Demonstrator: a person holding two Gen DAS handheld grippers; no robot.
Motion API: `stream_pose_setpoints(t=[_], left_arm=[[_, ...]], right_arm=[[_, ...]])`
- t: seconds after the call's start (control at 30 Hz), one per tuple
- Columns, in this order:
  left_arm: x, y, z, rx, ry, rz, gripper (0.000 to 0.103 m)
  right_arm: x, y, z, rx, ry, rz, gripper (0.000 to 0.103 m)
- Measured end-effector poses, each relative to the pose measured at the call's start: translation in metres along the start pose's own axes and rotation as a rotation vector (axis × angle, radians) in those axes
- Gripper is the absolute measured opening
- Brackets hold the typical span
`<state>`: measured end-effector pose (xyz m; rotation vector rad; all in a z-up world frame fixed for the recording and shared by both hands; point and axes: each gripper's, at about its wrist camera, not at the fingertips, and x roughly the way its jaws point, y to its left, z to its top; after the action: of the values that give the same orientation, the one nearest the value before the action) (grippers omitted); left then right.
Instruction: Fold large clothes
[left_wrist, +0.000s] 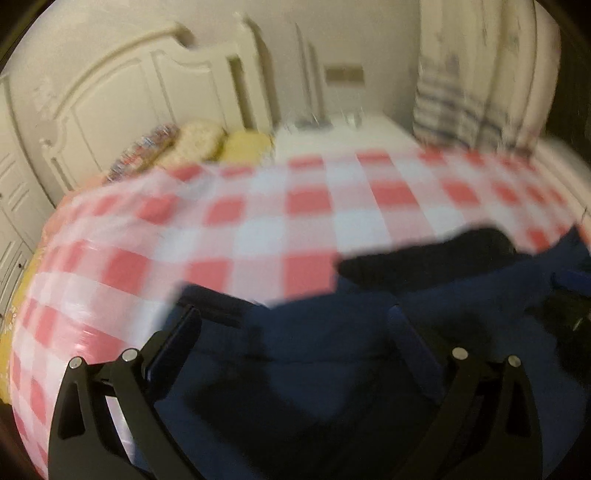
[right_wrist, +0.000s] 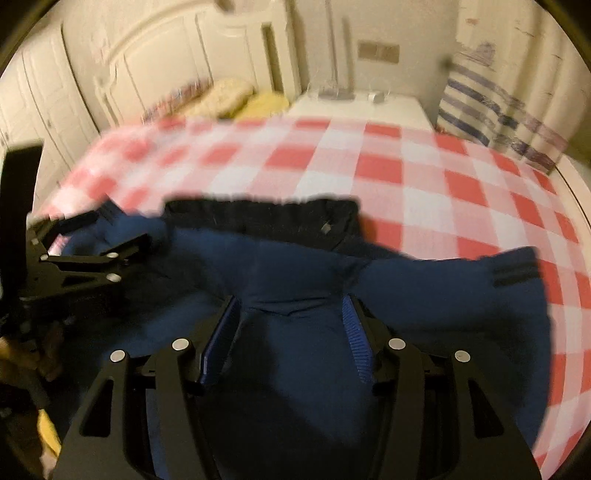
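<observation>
The garment (right_wrist: 303, 280) was deep navy blue, with a black gathered band (right_wrist: 266, 212) along its far edge and a short run of black stripes (right_wrist: 515, 275) near one end; the cloth (left_wrist: 303, 221) beneath it was a check of red, pale pink and white squares; the left claw (left_wrist: 295, 328) was black with dark blue pads; the right claw (right_wrist: 291, 328) was black too, its ribbed pads (right_wrist: 356, 339) a brighter blue, its pivot pins silver; the headboard (left_wrist: 122, 96) was cream; one pillow (left_wrist: 247, 146) was yellow; the hanging fabric (right_wrist: 476, 110) was off-white with blue stripes.
</observation>
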<state>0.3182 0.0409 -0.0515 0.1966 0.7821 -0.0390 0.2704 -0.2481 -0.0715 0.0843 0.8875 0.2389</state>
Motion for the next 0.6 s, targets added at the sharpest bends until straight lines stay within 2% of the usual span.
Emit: stream_pose_setpoints(t=[0.07, 0.13, 0.2, 0.27, 0.3, 0.37, 0.5, 0.6], left_arm=[[-0.003, 0.02, 0.005, -0.011, -0.026, 0.07, 0.101], [0.007, 0.037, 0.005, -0.026, -0.002, 0.111, 0.101], [0.026, 0.05, -0.002, -0.047, 0.04, 0.11, 0.1], [0.051, 0.054, -0.016, -0.063, 0.119, 0.097, 0.1], [0.058, 0.055, -0.02, -0.07, 0.145, 0.081, 0.1], [0.058, 0.056, -0.02, -0.079, 0.131, 0.081, 0.101], [0.064, 0.058, -0.021, -0.093, 0.139, 0.071, 0.101], [0.067, 0.067, -0.023, -0.142, 0.149, 0.031, 0.101]], right_arm=[[-0.023, -0.011, 0.005, -0.014, -0.073, -0.061, 0.05], [-0.033, -0.029, 0.012, -0.006, -0.102, -0.114, 0.05], [-0.026, -0.056, 0.014, 0.037, -0.066, -0.155, 0.05], [-0.004, -0.074, 0.007, 0.043, -0.009, -0.2, 0.05], [0.01, -0.085, -0.001, 0.06, 0.024, -0.179, 0.05], [0.016, -0.096, -0.009, 0.114, 0.001, -0.129, 0.05], [0.018, -0.097, -0.011, 0.123, -0.021, -0.124, 0.051], [0.017, -0.113, -0.016, 0.197, -0.046, -0.046, 0.051]])
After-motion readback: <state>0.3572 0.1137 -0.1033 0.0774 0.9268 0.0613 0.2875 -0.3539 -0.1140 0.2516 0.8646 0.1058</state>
